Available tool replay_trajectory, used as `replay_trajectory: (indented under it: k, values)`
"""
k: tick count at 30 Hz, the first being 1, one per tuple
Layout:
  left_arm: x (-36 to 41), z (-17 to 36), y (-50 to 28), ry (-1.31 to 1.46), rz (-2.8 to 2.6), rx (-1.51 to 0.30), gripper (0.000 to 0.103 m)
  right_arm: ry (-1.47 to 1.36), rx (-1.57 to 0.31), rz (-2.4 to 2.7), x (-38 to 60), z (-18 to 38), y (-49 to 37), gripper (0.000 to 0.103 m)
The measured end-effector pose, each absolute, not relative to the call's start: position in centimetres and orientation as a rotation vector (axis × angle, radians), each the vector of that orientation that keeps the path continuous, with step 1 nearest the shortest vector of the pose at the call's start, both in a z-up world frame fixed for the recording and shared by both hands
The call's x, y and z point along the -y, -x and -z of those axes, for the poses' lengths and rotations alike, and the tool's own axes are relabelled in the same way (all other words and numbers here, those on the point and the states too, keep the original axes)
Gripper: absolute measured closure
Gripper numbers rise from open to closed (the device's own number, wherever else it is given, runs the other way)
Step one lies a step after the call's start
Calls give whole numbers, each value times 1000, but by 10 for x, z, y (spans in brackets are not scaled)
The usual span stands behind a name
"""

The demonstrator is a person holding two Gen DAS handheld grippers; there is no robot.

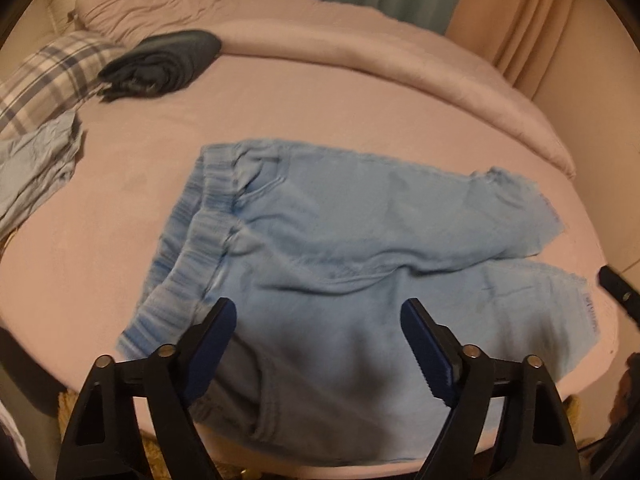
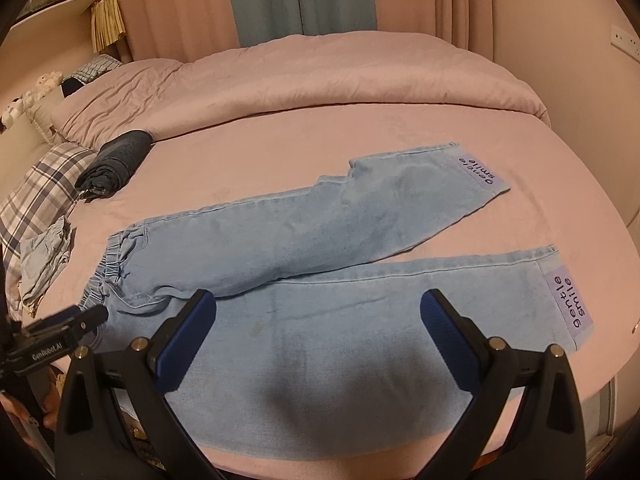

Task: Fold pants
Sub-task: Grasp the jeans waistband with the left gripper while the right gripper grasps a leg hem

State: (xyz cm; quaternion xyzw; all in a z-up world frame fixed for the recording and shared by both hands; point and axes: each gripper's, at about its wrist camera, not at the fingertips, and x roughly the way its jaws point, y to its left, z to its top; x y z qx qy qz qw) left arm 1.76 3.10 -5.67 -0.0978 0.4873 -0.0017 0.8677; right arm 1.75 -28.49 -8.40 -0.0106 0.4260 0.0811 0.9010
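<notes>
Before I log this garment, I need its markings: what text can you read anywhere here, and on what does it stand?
"gentle smile": purple patch at the hem of the near leg of the light blue pants.
"gentle smile": matching patch on the far leg's hem.
"CenRobot.AI": white print on the left claw body, as best it reads.
Left wrist view: the hem patch is too blurred to read.
</notes>
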Motion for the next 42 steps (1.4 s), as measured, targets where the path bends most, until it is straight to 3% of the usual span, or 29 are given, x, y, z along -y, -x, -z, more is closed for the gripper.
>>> replay_trajectory:
  k: [9,16,18,21,27,32,42]
  values:
    - [-49,102,18,191,-82,-1175,40,16,-903,-148,290,91,-25,0]
    - [-44,75,24,179,-47,-1140,40,-2,-937,-107,300,101,-37,0]
    - [-40,45,19,177,-5,-1033,39,-7,-943,-95,302,102,-40,0]
    - [-33,17,3,157,22,-934,19,-17,-941,-75,306,101,-47,0]
    - [-43,17,-45,340,72,-932,18,-72,-922,-36,323,88,-84,0]
    - [-45,40,-59,498,71,-1006,18,-246,-1032,-29,339,93,-173,0]
    - [-70,55,-52,572,-4,-1065,18,-260,-1265,369,337,181,-345,7]
